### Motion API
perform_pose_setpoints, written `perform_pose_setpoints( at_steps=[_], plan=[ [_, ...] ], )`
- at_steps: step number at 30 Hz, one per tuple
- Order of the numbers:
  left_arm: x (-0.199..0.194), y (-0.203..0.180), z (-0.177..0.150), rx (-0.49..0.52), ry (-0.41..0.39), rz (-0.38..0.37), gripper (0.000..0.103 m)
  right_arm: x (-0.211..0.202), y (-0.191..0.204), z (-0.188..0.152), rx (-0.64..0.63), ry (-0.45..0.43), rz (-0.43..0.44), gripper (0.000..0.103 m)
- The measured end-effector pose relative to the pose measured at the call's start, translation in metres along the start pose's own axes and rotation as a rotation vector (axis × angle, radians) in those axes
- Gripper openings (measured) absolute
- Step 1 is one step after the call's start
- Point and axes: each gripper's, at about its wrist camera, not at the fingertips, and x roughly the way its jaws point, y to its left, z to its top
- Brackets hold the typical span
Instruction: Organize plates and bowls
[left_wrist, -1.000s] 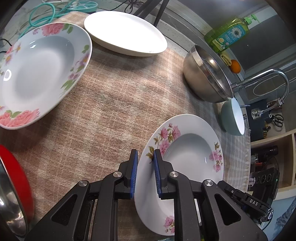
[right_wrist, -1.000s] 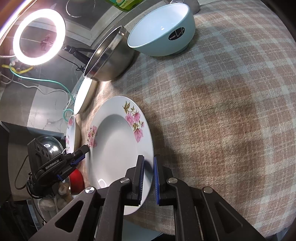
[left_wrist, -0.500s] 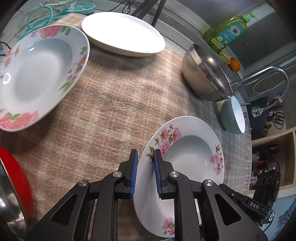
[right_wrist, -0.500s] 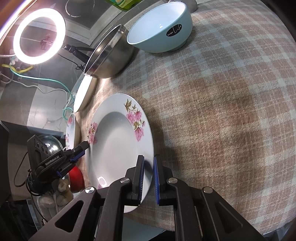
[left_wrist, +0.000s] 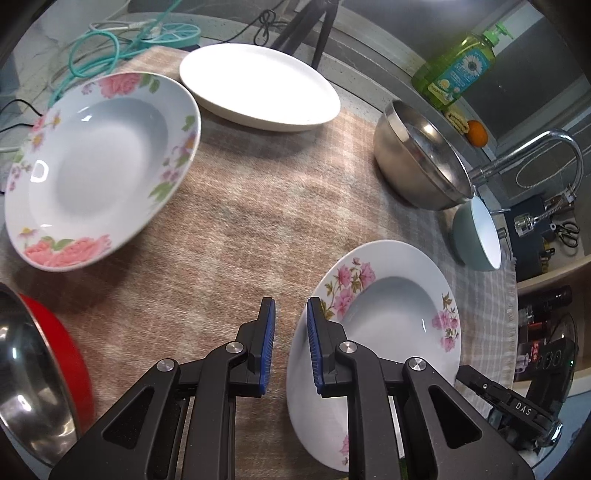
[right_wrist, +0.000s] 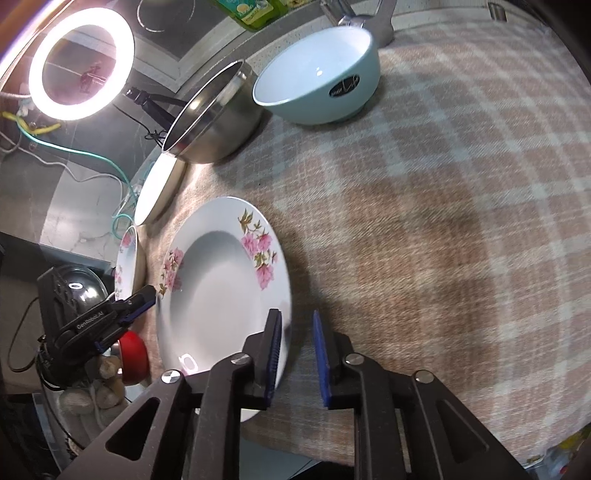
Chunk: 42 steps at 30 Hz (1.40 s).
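Observation:
A small white plate with pink flowers (left_wrist: 391, 332) lies flat on the plaid cloth; it also shows in the right wrist view (right_wrist: 221, 295). My left gripper (left_wrist: 290, 343) is open, its right finger over the plate's left rim. My right gripper (right_wrist: 297, 354) is open, its left finger over the plate's right rim. A larger floral plate (left_wrist: 99, 166) lies far left, a plain white plate (left_wrist: 258, 92) behind it. A steel bowl (left_wrist: 421, 166) and a teal bowl (left_wrist: 476, 232) sit at the right.
A red-and-steel bowl (left_wrist: 33, 373) is at the near left edge. A green soap bottle (left_wrist: 458, 70), a faucet (left_wrist: 535, 155) and an orange (left_wrist: 476, 133) stand behind the cloth. A ring light (right_wrist: 79, 59) and cables lie past the far-left end.
Both grippers have opened and let go of the small floral plate's rim. The plate now lies flat on the cloth.

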Motion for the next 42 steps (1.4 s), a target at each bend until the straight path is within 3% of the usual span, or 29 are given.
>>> perform_pose_setpoints(
  at_steps=[4, 21, 33, 42],
  plan=[
    [-0.014, -0.001, -0.003, -0.009, -0.037, 0.002, 0.015, -0.01, 0.002, 0.002, -0.034, -0.022, -0.028, 0.025],
    [-0.05, -0.014, -0.044, -0.079, -0.132, 0.019, 0.015, -0.034, 0.037, 0.017, -0.252, -0.081, 0.021, 0.028],
    [-0.078, -0.018, -0.064, -0.151, -0.224, 0.067, 0.015, -0.038, 0.066, 0.021, -0.453, -0.025, 0.074, 0.033],
    [-0.105, -0.016, -0.071, -0.188, -0.272, 0.09, 0.015, -0.044, 0.077, 0.027, -0.479, -0.007, 0.117, 0.033]
  ],
)
